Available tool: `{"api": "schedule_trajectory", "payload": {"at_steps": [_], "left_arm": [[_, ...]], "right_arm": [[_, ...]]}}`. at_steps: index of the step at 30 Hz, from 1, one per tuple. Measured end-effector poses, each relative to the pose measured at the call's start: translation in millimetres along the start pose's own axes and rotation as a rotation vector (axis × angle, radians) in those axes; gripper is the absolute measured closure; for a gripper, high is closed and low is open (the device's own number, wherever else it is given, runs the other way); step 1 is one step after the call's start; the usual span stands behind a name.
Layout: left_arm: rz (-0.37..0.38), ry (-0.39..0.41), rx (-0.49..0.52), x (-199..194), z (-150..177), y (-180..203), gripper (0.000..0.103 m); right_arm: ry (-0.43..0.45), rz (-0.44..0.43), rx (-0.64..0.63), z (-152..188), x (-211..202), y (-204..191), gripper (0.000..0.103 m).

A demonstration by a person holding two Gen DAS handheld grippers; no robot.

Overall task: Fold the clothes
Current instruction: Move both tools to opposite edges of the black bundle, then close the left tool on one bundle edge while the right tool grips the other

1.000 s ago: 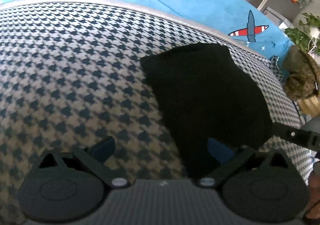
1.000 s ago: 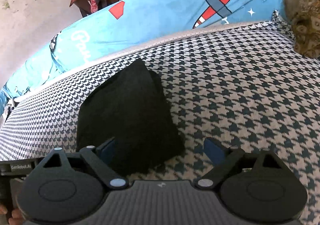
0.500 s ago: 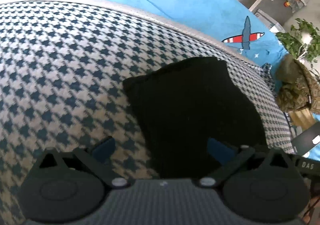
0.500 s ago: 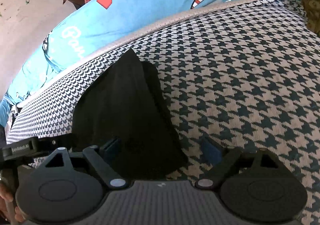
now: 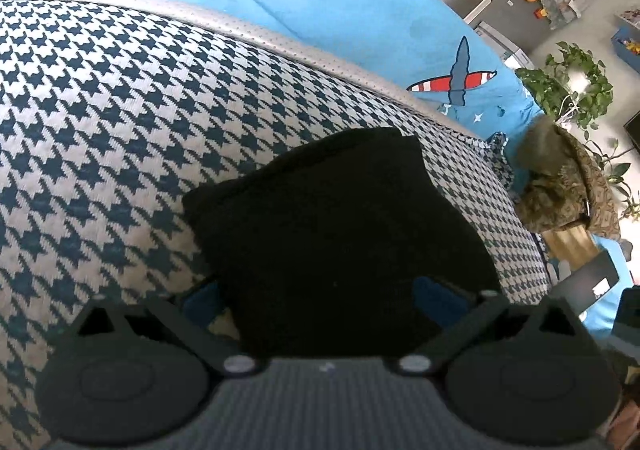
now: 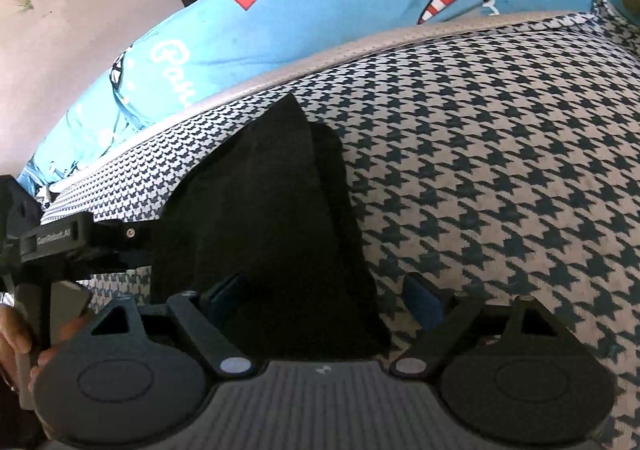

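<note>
Both the left gripper and the right gripper hang with fingers spread wide, the folded black garment lying between and ahead of them on the houndstooth cushion, a blue airplane-print blanket beyond.

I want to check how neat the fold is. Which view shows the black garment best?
The left wrist view: the folded black cloth garment lies broad and nearly whole there. The right wrist view shows it narrower, from the side, its layered edges visible.
</note>
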State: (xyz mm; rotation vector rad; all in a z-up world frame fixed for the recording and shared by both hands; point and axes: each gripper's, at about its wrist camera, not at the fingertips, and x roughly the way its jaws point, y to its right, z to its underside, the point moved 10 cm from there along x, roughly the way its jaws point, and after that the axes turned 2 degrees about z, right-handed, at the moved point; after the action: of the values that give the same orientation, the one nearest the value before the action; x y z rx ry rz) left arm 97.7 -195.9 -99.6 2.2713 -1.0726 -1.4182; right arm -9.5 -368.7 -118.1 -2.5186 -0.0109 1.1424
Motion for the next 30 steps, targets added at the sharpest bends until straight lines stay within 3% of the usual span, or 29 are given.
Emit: {"api": "schedule_trajectory", "payload": {"at_steps": [3,12,18,20,25,30], "left_arm": [[0.008,0.004,-0.005,1,-1,1,0.0],[0.02,0.022,-0.036,3,-4,3,0.002],[-0.086,0.041,0.068,8,1,10,0.006],[-0.13,0.059,0.109,9,2,13,0.012],[-0.15,0.096,0.099,0,0,11,0.051],[-0.137,0.126,0.074,-12,-4,11,0.055]], "right_arm": [[0.0,-0.017,-0.015,0,4,-8,0.032],[0.015,0.014,-0.018,2,1,-8,0.041],[0.024,0.034,-0.015,1,4,-9,0.042],[0.032,0.046,-0.027,1,4,-10,0.046],[0.058,0.069,-0.052,-1,1,-13,0.058],[0.074,0.081,-0.07,-2,-3,-16,0.061]]}}
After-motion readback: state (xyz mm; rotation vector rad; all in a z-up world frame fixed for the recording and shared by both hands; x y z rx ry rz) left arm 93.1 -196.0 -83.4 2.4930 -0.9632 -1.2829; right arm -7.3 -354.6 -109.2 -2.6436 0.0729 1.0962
